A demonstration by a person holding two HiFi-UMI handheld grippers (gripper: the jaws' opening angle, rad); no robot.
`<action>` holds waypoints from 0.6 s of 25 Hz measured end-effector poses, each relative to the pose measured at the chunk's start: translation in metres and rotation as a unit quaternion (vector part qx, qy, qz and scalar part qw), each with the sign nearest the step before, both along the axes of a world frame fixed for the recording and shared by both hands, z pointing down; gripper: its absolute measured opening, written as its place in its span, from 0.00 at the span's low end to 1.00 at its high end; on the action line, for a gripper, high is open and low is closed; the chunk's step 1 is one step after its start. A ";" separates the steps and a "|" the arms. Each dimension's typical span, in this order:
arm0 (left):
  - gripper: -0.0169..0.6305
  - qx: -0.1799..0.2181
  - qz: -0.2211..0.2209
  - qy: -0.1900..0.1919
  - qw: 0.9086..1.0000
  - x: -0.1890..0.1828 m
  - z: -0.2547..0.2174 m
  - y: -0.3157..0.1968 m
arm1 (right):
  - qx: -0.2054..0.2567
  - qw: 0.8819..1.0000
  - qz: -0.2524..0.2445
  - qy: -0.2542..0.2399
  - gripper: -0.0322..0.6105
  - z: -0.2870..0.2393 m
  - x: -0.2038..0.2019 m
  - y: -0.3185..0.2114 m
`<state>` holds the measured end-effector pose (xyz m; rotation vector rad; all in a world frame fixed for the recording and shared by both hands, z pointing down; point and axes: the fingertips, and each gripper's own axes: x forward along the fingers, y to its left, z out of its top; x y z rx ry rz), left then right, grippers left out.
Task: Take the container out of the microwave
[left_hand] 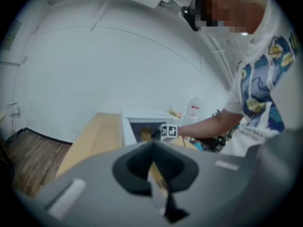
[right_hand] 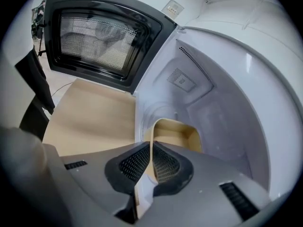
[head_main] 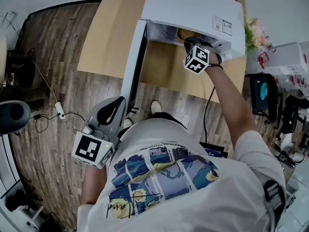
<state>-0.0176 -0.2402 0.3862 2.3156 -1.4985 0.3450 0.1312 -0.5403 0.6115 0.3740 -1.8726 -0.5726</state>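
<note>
The white microwave [head_main: 193, 8] stands on a tan table [head_main: 108, 33] with its door [head_main: 133, 62] swung open to the left. Inside sits a tan container [right_hand: 176, 132], also glimpsed in the head view as a tan container [head_main: 183, 34] at the cavity mouth. My right gripper [right_hand: 150, 161] reaches into the cavity and is shut on the container's near wall; in the head view the right gripper [head_main: 192, 46] is at the opening. My left gripper [head_main: 109, 114] hangs low beside the person's body, away from the table. In its own view the left gripper [left_hand: 152, 168] is shut with nothing in it.
The open door [right_hand: 102, 37] stands left of the cavity over bare tabletop [right_hand: 90, 112]. A wooden floor [head_main: 53, 81] with a cable and power strip [head_main: 60, 111] lies left. Flowers [head_main: 255, 32] and a dark screen [head_main: 263, 93] are at the right.
</note>
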 end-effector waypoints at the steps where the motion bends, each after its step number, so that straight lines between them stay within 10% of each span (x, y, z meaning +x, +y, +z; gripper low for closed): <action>1: 0.04 0.001 0.001 0.000 1.000 -0.001 0.000 0.002 | 0.000 1.000 0.001 0.000 0.08 -0.002 0.000 0.002; 15: 0.04 0.016 0.052 0.006 0.999 -0.025 -0.005 0.043 | -0.001 1.000 0.017 -0.006 0.07 -0.033 0.001 0.077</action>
